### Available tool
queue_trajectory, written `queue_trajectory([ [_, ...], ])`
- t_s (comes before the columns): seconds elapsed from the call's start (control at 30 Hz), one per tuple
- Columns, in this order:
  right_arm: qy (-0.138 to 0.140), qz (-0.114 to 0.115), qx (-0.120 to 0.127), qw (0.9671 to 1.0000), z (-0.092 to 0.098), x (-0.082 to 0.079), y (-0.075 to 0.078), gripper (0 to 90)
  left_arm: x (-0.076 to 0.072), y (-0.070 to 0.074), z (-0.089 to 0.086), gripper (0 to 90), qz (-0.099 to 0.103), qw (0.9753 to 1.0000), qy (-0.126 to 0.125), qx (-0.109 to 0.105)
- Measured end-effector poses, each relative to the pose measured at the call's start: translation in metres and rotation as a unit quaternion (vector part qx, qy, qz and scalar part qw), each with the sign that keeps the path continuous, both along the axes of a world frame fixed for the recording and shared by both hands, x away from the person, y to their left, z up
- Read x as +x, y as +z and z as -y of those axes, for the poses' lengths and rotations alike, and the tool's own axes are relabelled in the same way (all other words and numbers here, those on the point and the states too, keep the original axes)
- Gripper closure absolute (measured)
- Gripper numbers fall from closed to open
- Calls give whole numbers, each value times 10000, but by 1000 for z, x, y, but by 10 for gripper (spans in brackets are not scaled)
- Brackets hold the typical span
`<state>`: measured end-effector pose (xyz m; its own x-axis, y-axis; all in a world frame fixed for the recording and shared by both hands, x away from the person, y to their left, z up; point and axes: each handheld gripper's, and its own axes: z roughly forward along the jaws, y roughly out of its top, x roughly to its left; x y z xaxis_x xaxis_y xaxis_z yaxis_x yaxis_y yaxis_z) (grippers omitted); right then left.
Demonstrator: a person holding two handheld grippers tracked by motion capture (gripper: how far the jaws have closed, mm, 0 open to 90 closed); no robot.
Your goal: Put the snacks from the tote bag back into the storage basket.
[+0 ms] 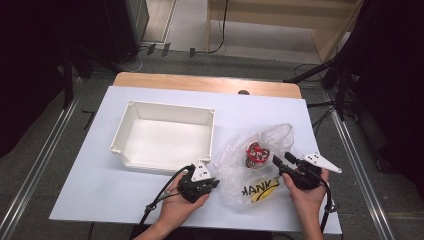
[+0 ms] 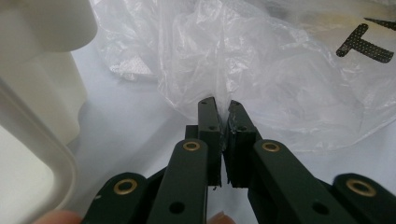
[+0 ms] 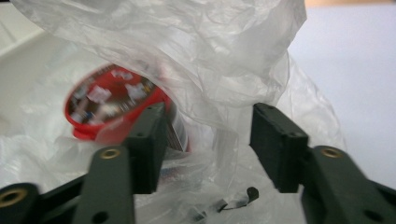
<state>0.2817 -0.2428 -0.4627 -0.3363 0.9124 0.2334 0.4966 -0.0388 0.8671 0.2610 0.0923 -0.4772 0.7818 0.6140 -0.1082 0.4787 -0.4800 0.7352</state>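
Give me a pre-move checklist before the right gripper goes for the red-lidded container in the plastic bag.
1. Left gripper pinching the plastic bag: ok, the jaws are closed on a fold of film.
2. Right gripper ready to grasp: ok, the jaws stand apart.
3. Red-lidded container located: ok, it lies inside the bag, ahead and to the left of the right gripper's jaws.
4. Path to the container free of film: not ok, bag plastic hangs between the jaws.
5. White box open to receive: ok, no lid, nothing in it.
6. Bag mouth open wide enough: cannot tell.
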Motion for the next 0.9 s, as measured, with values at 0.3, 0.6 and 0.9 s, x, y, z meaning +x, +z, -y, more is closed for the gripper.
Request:
queue_trajectory([
  [0.3, -234, 419, -61, 9988, 1, -12, 31, 346, 0, 0, -2, 866, -31, 9999, -74, -115],
  [0.6, -200, 838, -187, 9961, -5, -12, 76, 286, 1, 0, -2, 877, -42, 9999, -46, -150],
  [0.9, -253, 1059, -185, 9939, -13, 14, 104, 264, 0, 0, -2, 877, -21, 9999, -21, -169],
])
